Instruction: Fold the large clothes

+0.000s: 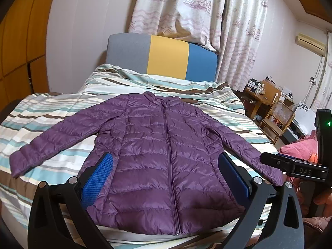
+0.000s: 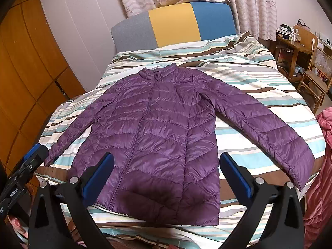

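A purple quilted puffer jacket (image 1: pixel 157 145) lies flat, front up and zipped, on a striped bed (image 1: pixel 51 112), both sleeves spread outward. It also shows in the right wrist view (image 2: pixel 161 128). My left gripper (image 1: pixel 166 166) is open and empty, hovering above the jacket's lower body near the hem. My right gripper (image 2: pixel 166 166) is open and empty, above the jacket's lower right side. The right gripper shows at the right edge of the left wrist view (image 1: pixel 290 166). The left gripper shows at the left edge of the right wrist view (image 2: pixel 27 166).
A grey, yellow and blue headboard (image 1: pixel 166 58) stands at the far end of the bed under patterned curtains (image 1: pixel 197 10). Wooden wardrobe doors (image 2: pixel 25 72) line the left. A wooden desk and chair (image 2: pixel 307 58) stand at the right. Pink fabric (image 2: pixel 319 166) lies beside the bed at right.
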Tool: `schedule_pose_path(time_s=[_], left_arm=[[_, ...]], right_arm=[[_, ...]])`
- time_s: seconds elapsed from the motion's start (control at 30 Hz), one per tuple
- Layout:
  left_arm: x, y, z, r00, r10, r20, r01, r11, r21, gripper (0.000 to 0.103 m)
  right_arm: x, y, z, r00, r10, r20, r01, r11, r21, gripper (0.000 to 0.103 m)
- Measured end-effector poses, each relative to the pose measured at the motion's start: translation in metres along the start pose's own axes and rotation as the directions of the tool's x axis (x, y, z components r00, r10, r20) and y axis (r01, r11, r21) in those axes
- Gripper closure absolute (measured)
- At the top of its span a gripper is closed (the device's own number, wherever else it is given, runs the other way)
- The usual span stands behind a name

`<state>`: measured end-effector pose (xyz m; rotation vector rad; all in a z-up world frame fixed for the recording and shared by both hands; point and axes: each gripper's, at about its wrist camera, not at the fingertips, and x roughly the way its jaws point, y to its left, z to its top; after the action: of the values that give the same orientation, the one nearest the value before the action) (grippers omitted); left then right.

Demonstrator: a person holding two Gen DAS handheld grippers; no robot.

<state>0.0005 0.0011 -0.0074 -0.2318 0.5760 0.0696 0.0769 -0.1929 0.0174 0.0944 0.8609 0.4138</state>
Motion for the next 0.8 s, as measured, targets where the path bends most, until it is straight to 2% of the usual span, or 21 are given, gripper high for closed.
schedule_pose_path(time_s=[0.8], left_arm=[[0.0027,0.0025,-0.0049,1.000,0.001,-0.005,-0.001,1.000,-0.010,0.003]], right_arm=[[0.0043,0.0010,-0.0019,1.000,0.001,-0.006,-0.001,1.000,0.002,0.002]])
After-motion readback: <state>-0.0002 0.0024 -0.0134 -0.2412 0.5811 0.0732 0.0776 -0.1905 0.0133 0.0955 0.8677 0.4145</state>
